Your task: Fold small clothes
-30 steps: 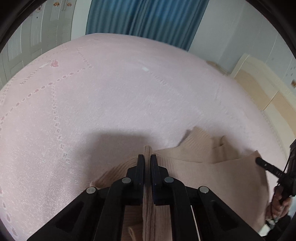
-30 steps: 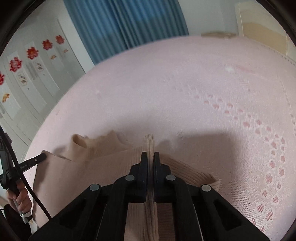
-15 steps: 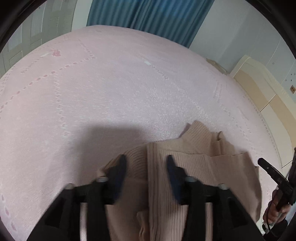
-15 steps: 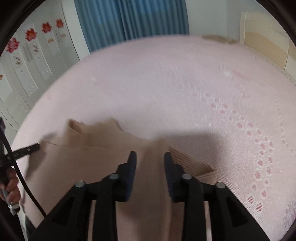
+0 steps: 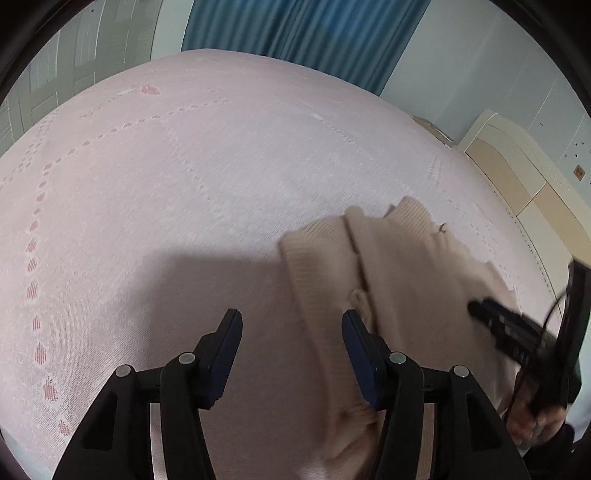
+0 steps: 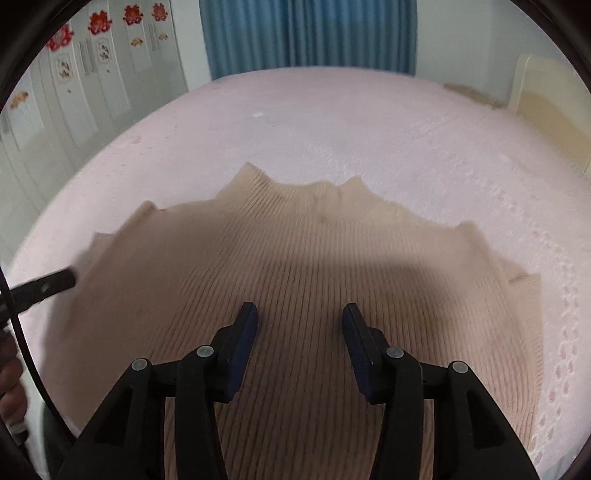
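A beige ribbed knit top [image 6: 303,266] lies on the pink bed cover, its collar toward the far side. In the left wrist view the top [image 5: 399,280] lies to the right, with folded edges. My left gripper [image 5: 291,325] is open and empty, over bare bed cover just left of the top's edge. My right gripper [image 6: 299,317] is open and empty, above the middle of the top. The right gripper also shows in the left wrist view [image 5: 517,332], and the left gripper's finger [image 6: 44,286] shows at the left edge of the right wrist view.
The pink patterned bed cover [image 5: 166,177] stretches out all around. Blue curtains [image 6: 306,33] hang beyond the bed. A cream headboard [image 5: 517,166] stands to the right and white wardrobe doors [image 6: 74,85] to the left.
Both grippers were shut on folds of the top, then opened and let go. The left gripper moved left off the garment; the right one now hangs over its middle.
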Demonstrator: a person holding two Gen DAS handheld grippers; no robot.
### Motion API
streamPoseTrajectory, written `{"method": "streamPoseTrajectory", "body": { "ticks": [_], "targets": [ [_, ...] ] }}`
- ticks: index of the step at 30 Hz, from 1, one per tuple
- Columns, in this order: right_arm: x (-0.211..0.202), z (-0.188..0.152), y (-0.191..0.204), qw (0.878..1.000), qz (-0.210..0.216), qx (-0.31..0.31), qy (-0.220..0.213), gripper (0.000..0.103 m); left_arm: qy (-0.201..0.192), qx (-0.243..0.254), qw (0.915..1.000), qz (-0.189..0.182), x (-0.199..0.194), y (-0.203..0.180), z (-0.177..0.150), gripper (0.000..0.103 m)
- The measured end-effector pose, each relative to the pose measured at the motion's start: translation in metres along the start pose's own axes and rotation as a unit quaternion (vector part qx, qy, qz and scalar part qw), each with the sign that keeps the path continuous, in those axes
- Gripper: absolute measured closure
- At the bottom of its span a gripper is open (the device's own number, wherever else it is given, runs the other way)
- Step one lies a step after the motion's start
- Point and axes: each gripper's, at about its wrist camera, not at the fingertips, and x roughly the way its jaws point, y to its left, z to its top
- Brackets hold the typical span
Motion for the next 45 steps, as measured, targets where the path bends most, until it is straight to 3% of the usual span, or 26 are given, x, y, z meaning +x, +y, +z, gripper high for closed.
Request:
{"method": "streamPoseTrajectory", "body": {
  "ticks": [6,11,15,20,29,39,45],
  "targets": [
    [0.045,0.032,-0.003,0.998,-0.035,0.007,0.056,0.055,-0.006,-0.034,0.9987,-0.038,0.008,0.017,0.003,0.049],
    [0.065,0.051,-0.005,0.996,-0.049,0.026,0.066,0.053,-0.016,-0.007,0.9991,-0.038,0.012,0.011,0.003,0.049],
    [0.071,0.059,-0.004,0.995,-0.063,0.028,0.066,0.050,-0.018,-0.005,0.9989,-0.043,0.014,0.011,0.000,0.048],
    [0.062,0.058,-0.007,0.995,-0.048,0.037,0.085,0.050,-0.017,-0.021,0.9981,-0.055,0.003,0.017,-0.003,0.048],
    [-0.013,-0.004,0.003,0.996,-0.022,0.002,0.089,0.050,-0.015,-0.039,0.9964,-0.073,-0.026,0.023,-0.021,0.047],
    [-0.060,-0.084,0.003,0.994,-0.003,0.015,0.106,0.050,0.010,-0.049,0.9934,-0.103,-0.038,0.014,-0.047,0.046],
    [-0.086,-0.100,0.003,0.995,0.016,0.002,0.102,0.051,0.038,-0.058,0.9897,-0.126,-0.032,0.007,-0.065,0.045]
  ]
}}
